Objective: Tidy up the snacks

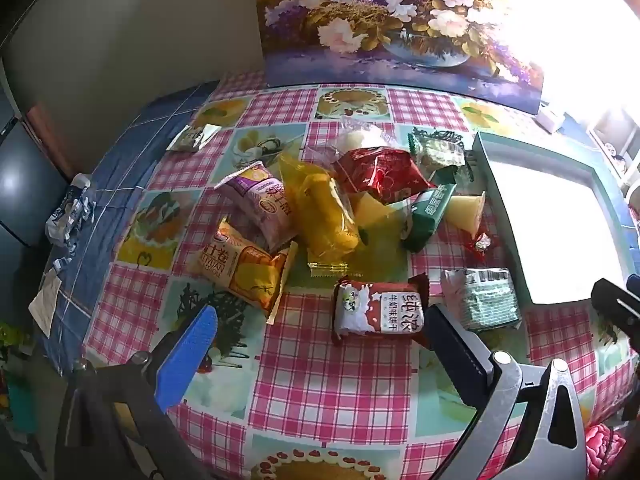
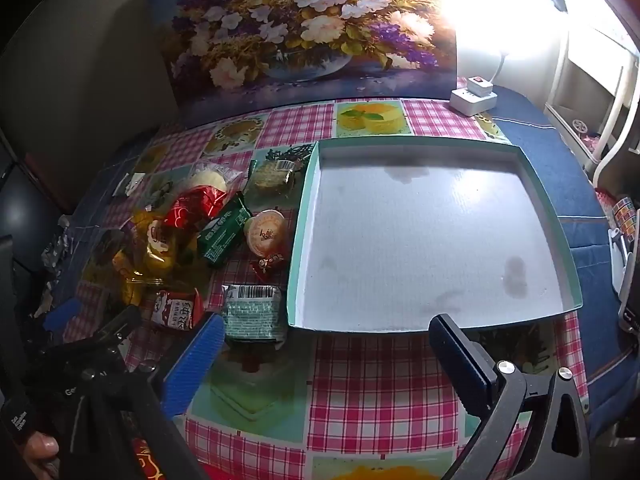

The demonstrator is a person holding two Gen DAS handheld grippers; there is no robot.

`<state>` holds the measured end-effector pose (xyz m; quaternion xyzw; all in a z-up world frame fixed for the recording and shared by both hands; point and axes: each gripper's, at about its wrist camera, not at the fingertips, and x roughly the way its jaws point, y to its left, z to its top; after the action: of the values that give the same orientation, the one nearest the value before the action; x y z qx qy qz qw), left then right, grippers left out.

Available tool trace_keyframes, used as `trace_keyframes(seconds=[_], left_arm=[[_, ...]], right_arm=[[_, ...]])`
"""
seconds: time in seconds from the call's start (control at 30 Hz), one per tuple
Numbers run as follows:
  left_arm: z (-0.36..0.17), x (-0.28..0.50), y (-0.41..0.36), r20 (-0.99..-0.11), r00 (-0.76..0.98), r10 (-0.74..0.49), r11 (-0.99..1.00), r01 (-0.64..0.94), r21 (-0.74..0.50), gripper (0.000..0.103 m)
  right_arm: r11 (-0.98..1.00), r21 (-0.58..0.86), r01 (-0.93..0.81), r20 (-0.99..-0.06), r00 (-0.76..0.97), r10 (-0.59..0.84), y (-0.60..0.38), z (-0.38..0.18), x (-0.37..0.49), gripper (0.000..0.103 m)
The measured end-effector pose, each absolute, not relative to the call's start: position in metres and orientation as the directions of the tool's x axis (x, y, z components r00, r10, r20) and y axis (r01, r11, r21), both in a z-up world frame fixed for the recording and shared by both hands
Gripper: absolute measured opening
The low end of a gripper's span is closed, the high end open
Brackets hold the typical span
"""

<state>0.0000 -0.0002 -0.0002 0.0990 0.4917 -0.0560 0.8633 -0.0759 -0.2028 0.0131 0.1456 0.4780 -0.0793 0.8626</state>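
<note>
- The left gripper [image 1: 320, 344] hangs over the bench [image 1: 332, 384], jaws spread wide with nothing between them; a brown-and-white biscuit packet [image 1: 378, 310] lies on the checked cloth just past them.
- The right gripper [image 2: 326, 350] is likewise wide open and empty, above the near edge of a shallow green-rimmed box [image 2: 440, 142], white inside and bare.
- The snacks sit heaped left of that box: an orange roll packet [image 1: 244, 270], a purple packet [image 1: 264, 204], a yellow wrapper [image 1: 328, 216], a red packet [image 1: 378, 174], a dark green bar [image 2: 224, 234] and a jelly cup [image 2: 267, 230].
- A green-and-white packet [image 2: 254, 312] lies just beside the box's near left corner.
</note>
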Motion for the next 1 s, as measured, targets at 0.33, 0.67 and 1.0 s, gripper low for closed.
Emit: trace_keyframes(seconds=[0.33, 0.67, 1.0], left_arm=[[0.006, 0.003, -0.003, -0.856, 0.516, -0.016, 0.980, 0.179, 0.089, 0.103], [0.009, -0.002, -0.003, -0.851, 0.523, -0.036, 0.980, 0.186, 0.073, 0.103], [0.011, -0.001, -0.002, -0.851, 0.523, -0.041, 0.980, 0.186, 0.066, 0.103]], right_arm=[[0.943, 0.181, 0.278, -0.849, 0.528, 0.007, -0.200, 0.012, -0.068, 0.103], [0.943, 0.180, 0.278, -0.849, 0.528, 0.007, -0.206, 0.013, -0.076, 0.103], [0.941, 0.177, 0.288, -0.843, 0.538, -0.006, -0.207, 0.015, -0.077, 0.103]])
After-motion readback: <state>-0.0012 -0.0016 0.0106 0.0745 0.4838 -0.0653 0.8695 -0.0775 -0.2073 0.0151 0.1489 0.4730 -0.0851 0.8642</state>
